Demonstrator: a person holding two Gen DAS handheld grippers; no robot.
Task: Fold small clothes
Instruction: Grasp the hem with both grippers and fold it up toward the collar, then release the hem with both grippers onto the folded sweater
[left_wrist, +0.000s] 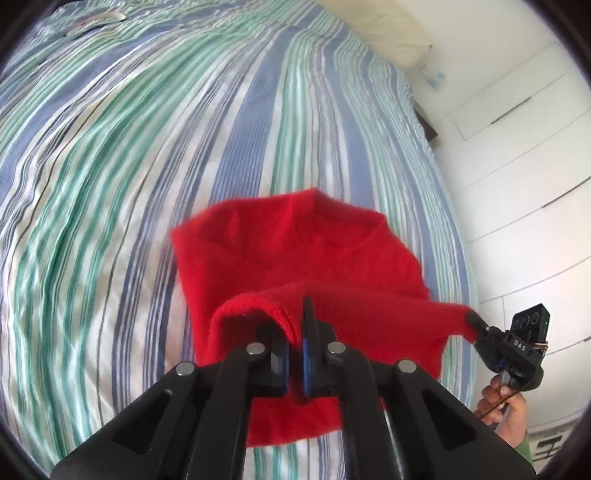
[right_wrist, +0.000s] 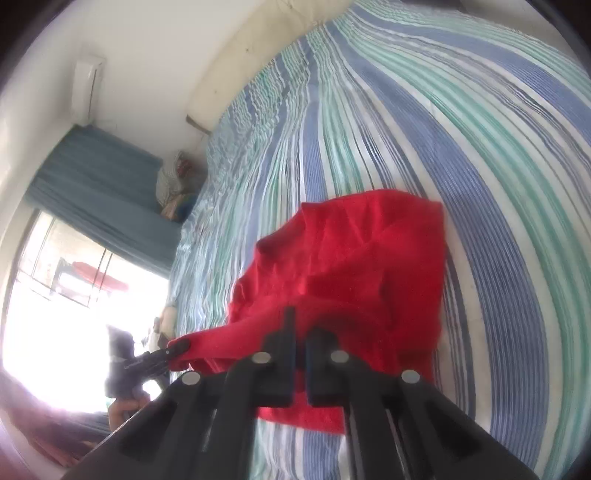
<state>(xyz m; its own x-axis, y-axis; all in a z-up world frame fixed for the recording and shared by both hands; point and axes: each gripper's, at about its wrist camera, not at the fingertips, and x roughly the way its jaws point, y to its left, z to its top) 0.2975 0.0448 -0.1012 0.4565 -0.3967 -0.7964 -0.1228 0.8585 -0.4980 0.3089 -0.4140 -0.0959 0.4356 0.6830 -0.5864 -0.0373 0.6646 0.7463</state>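
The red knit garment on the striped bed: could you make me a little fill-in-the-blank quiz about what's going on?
1. The red knit garment is held by ____ grippers.
2. The left gripper is ____ on its edge.
3. The right gripper grips the same ____ garment.
4. The striped bedsheet has blue, white and ____ stripes.

Answers: two; shut; red; green

You hold a plain bright red garment in black tongs with blue pads, over a bedsheet striped blue, green and white.
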